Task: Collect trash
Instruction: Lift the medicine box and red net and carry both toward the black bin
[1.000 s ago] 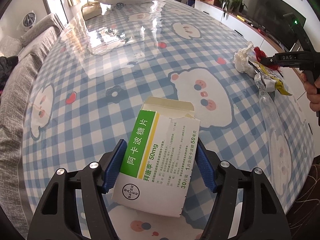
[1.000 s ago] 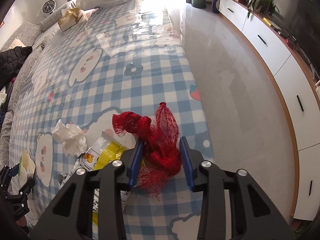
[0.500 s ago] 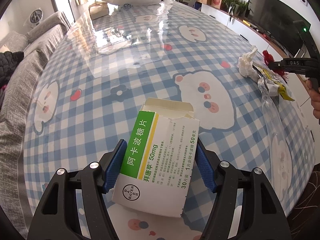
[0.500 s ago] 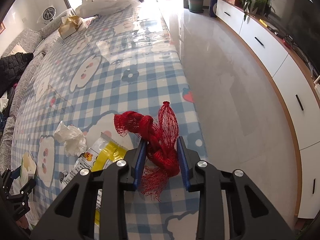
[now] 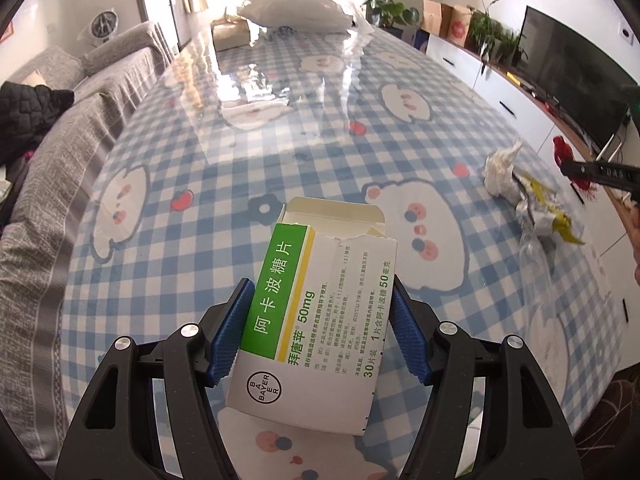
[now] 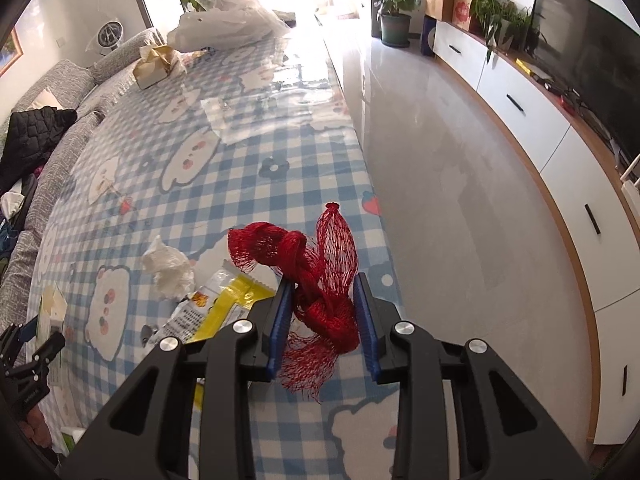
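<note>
Red mesh net (image 6: pixel 320 280) bunched, frayed | white-green carton (image 5: pixel 316 312) torn open

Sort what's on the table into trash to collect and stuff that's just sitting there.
Trash to collect:
- torn medicine box, in the left gripper
- red mesh net, in the right gripper
- crumpled tissue
- yellow snack wrapper

Just sitting there:
- white plastic bag
- tissue box
</note>
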A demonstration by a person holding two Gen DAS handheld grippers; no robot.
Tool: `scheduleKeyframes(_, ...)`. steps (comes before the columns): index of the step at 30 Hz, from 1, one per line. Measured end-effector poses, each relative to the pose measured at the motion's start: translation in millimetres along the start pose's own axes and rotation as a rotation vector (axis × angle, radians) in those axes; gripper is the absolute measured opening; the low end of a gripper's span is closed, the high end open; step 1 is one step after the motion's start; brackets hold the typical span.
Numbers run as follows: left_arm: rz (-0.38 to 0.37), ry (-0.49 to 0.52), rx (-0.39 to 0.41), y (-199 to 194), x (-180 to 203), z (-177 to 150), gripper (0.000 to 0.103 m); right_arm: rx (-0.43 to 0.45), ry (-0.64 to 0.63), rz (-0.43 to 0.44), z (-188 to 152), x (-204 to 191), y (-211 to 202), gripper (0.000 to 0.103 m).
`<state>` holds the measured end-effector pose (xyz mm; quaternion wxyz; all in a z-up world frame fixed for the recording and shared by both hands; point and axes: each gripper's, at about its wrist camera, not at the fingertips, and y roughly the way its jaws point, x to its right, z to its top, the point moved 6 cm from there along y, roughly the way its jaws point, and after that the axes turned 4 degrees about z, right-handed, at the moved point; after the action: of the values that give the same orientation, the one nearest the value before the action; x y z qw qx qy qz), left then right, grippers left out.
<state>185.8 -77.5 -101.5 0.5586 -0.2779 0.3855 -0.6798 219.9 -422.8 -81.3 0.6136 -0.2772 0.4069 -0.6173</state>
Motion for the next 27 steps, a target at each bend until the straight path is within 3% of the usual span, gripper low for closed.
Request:
scheduleKeyframes(10, 0.012, -0.04, 0.035, -28.9, 0.3, -0.8, 0.064, 0.046, -0.044, 0.02, -10.8, -14.1, -36.7, 0.029)
scheduleKeyframes(27, 0.029, -0.121, 0.054, -100.6, 4.9, -35.5, 0.064, 0.121, -0.109, 0.041, -61.2, -45.8, -104.5, 0.029)
